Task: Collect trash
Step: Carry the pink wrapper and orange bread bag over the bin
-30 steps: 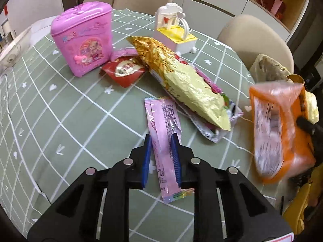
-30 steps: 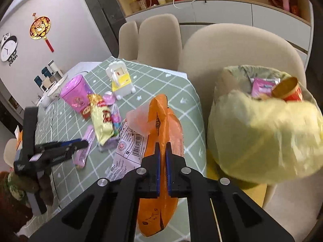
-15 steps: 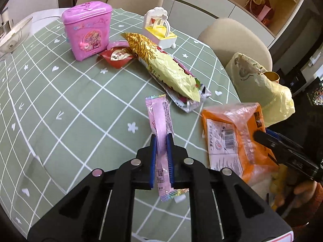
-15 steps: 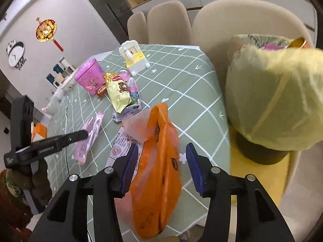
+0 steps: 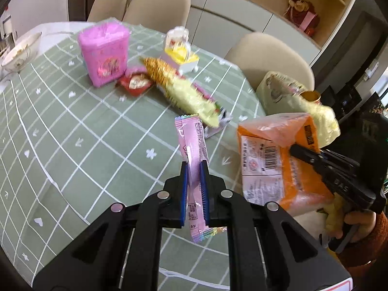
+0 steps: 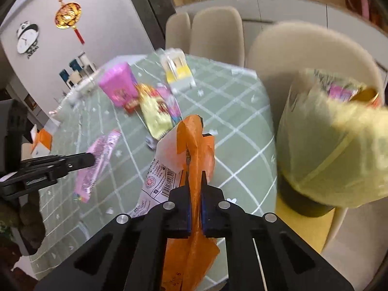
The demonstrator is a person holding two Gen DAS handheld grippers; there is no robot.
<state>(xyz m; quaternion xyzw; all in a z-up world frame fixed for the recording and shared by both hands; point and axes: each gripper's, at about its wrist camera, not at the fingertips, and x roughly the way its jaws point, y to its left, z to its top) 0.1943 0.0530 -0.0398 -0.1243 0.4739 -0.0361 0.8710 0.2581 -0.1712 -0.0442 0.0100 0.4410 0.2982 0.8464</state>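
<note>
The left gripper (image 5: 194, 169) is clamped on a pink wrapper (image 5: 192, 145) lifted above the table (image 5: 72, 133), while the right gripper (image 6: 196, 181), its jaws just having closed, pinches an orange bag (image 6: 194, 145) beside the bin (image 6: 327, 145); its barcode label's print is unreadable.

Even, bright indoor light with soft, faint shadows on the tablecloth (image 5: 72, 131). Strong fisheye curvature bends the grid lines, and the corners fall to black. Motion blur smears the gold bag (image 5: 184, 92) and the bin liner (image 6: 339, 145).
</note>
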